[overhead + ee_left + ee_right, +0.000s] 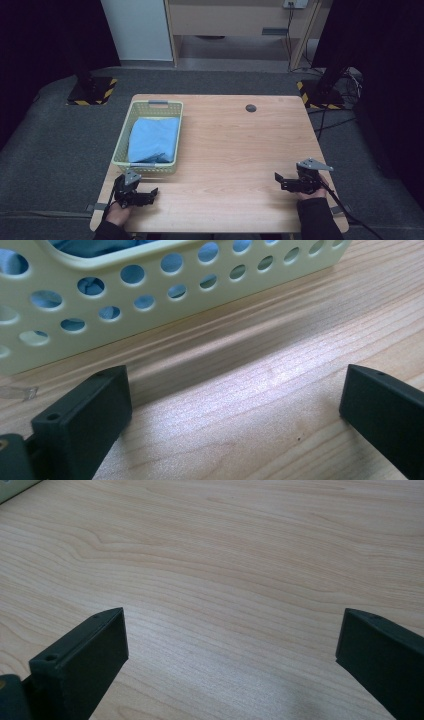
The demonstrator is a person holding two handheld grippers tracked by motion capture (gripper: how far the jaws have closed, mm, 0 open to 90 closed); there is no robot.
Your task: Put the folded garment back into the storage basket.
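Note:
A pale yellow perforated basket (121, 137) sits on the left half of the wooden table (230, 150), and a folded blue cloth (154, 139) lies inside it. My left gripper (153, 192) rests on the table just in front of the basket's near wall, open with nothing between its jaws. In the left gripper view the basket wall (150, 295) stands close ahead, blue cloth (90, 247) showing through the holes. My right gripper (278, 180) lies near the table's front right corner, open, pointing left over bare wood (225, 580).
A small dark round disc (250, 108) is set in the table near its far edge. Black stands with yellow-striped bases (91, 91) flank the table on grey carpet. Cables (335, 120) trail on the floor at the right.

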